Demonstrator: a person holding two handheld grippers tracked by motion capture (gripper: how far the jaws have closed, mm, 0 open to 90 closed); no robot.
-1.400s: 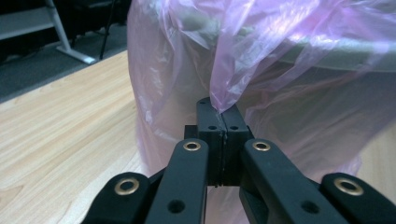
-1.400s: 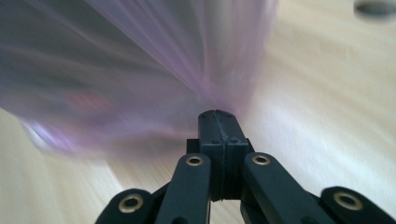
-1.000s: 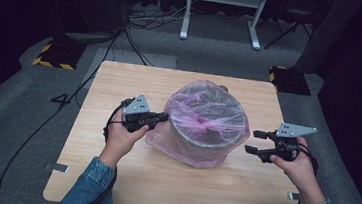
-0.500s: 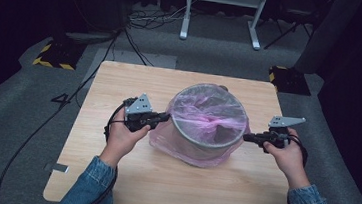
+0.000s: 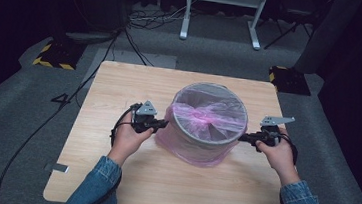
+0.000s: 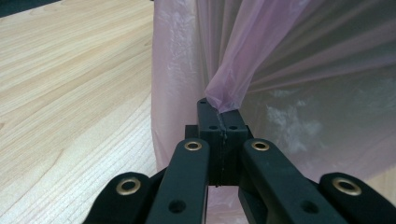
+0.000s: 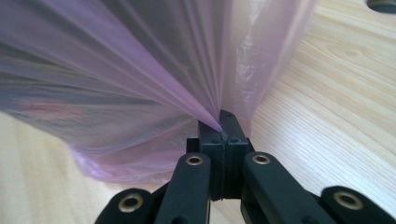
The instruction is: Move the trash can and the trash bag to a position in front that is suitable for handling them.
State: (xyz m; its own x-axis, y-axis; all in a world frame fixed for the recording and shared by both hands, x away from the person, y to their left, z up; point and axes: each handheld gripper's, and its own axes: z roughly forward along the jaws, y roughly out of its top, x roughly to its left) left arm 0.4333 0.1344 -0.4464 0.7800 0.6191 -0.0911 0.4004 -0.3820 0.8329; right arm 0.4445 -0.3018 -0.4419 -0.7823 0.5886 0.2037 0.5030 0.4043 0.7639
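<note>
A round grey bin [image 5: 212,88] stands in the middle of the wooden table [image 5: 120,86], with a thin pink plastic bag [image 5: 197,151] lining it and draped down over its outside. My left gripper [image 5: 166,123] is at the bin's left side, shut on a pinch of the bag. In the left gripper view the film [image 6: 280,70] gathers into folds at my closed gripper [image 6: 222,112]. My right gripper [image 5: 241,137] is at the bin's right side, likewise shut on the bag. In the right gripper view taut pleats of the bag [image 7: 140,70] run into my gripper [image 7: 223,123].
The table's front edge lies just before the person's sleeves [image 5: 95,184]. Bare tabletop stretches left of the bin and in front of it. On the floor behind are cables [image 5: 125,31], white stand legs [image 5: 222,15] and two yellow-and-black striped blocks [image 5: 53,54].
The right gripper came in from the right, open, and has shut on the bag's right side. Both hands sank, and the bag, domed above the bin before, now sits down over the rim.
</note>
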